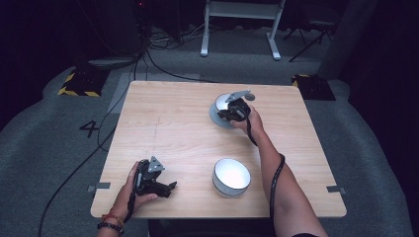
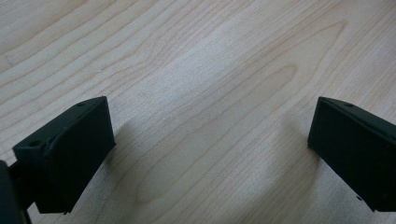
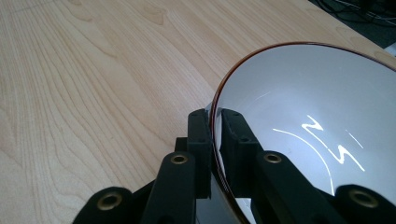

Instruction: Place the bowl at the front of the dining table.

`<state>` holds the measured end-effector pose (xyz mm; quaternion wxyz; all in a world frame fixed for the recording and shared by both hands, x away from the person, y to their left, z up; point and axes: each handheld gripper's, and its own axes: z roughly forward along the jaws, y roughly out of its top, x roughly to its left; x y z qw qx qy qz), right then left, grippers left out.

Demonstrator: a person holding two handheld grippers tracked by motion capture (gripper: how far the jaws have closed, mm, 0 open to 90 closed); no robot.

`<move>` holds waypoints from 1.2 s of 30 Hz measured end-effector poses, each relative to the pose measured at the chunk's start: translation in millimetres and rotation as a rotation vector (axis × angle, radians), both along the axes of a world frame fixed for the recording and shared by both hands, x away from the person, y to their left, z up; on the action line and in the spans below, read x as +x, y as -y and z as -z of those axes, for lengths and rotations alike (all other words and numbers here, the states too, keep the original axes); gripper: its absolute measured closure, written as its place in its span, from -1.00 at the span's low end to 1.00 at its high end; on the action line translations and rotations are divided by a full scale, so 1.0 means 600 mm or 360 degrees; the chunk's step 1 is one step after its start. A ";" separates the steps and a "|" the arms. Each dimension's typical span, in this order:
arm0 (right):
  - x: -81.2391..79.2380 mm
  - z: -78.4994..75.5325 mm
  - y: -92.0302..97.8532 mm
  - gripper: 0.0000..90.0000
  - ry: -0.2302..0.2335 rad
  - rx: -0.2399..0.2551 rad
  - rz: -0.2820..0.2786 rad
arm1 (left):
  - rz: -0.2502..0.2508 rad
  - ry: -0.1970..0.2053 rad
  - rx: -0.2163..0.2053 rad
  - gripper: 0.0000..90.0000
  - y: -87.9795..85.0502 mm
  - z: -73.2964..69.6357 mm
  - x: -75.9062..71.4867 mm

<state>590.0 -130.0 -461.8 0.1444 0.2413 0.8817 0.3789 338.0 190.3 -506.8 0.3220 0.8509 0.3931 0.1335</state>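
Spanning the frame, my pale wood-grain surface (image 1: 163, 128), square, matte, unmarked; the floor beside it bears a painted "4". Far bowl (image 1: 221, 109): round, glossy steel, thin dark rim, tilted, rim clamped between my right gripper's (image 1: 228, 114) fingers. Near bowl (image 1: 231, 177): round, white-lit inside, upright. Left gripper (image 1: 170, 187): black fingers spread wide, grasping nothing.

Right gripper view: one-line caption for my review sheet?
Right claw shut on the rim of a tilted white bowl above the wooden table.
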 end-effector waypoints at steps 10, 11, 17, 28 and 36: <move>0.001 -0.002 -0.001 0.83 -0.0033 -0.0020 0.0002 | 0.0004 0.0000 0.0005 -0.99 0.000 0.000 0.000; 0.001 -0.002 -0.001 0.83 -0.0040 -0.0020 0.0001 | 0.0003 0.0000 0.0004 -0.99 0.000 0.000 0.000; 0.001 -0.003 -0.002 0.83 -0.0043 -0.0038 -0.0002 | 0.0006 -0.0001 0.0006 -0.99 0.000 0.000 0.000; 0.000 -0.005 -0.003 0.80 -0.0053 -0.0053 0.0018 | 0.0006 -0.0001 0.0007 -0.99 0.000 0.000 0.000; -0.001 -0.006 0.001 0.72 -0.0059 -0.0080 0.0036 | 0.0006 -0.0001 0.0006 -0.99 0.000 0.000 0.000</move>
